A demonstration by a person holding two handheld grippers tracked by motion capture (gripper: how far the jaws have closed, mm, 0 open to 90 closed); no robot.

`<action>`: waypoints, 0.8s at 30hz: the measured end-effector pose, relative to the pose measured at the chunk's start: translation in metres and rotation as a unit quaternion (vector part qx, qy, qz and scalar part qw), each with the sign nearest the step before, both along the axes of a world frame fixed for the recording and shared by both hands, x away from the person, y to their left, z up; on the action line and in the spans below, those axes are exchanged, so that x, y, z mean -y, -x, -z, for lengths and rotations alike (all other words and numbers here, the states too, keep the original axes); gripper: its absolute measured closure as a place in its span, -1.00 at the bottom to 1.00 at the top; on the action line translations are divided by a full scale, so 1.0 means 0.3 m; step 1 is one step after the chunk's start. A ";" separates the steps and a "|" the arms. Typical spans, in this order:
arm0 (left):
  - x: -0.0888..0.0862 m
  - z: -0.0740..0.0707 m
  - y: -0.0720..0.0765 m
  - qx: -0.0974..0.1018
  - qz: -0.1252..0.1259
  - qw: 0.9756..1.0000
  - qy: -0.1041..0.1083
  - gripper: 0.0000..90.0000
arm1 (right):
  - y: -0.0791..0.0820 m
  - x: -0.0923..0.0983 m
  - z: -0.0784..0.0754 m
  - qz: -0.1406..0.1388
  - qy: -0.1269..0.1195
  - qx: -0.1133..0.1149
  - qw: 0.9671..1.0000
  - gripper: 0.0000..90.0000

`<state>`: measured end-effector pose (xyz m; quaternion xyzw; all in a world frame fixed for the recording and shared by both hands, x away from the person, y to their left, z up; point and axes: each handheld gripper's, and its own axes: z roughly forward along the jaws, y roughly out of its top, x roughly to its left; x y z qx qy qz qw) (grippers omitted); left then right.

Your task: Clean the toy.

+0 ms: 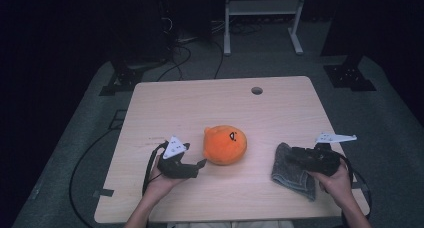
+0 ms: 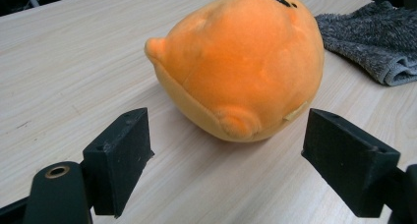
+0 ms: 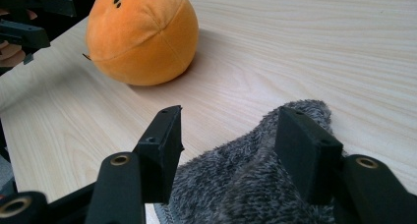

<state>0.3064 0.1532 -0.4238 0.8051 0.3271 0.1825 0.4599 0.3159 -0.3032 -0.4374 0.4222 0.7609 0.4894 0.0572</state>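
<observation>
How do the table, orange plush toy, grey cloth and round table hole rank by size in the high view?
1. Table, by far the largest.
2. Orange plush toy.
3. Grey cloth, close to the toy and partly covered by the right gripper, so unsure.
4. Table hole.

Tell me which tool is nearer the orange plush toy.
Left. The left tool sits just beside the orange plush toy, its open jaws aimed at it without touching. The right tool is farther off, over the grey cloth.
</observation>
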 end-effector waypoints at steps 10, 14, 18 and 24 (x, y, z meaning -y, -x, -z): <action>-0.044 0.029 0.017 -0.007 -0.015 1.000 0.001 -0.62 | -0.001 -0.002 0.002 -0.002 0.003 -0.001 1.000 -0.06; -0.058 0.041 0.022 -0.010 -0.023 1.000 0.002 -0.64 | -0.002 -0.003 0.004 -0.002 0.002 -0.003 1.000 -0.07; -0.070 0.059 0.030 -0.014 -0.033 0.999 0.011 -0.66 | 0.000 -0.002 0.004 -0.002 0.001 -0.002 1.000 -0.07; -0.059 0.088 0.041 -0.019 -0.033 0.999 0.006 -0.66 | 0.012 0.004 0.007 -0.001 -0.007 -0.002 1.000 -0.06</action>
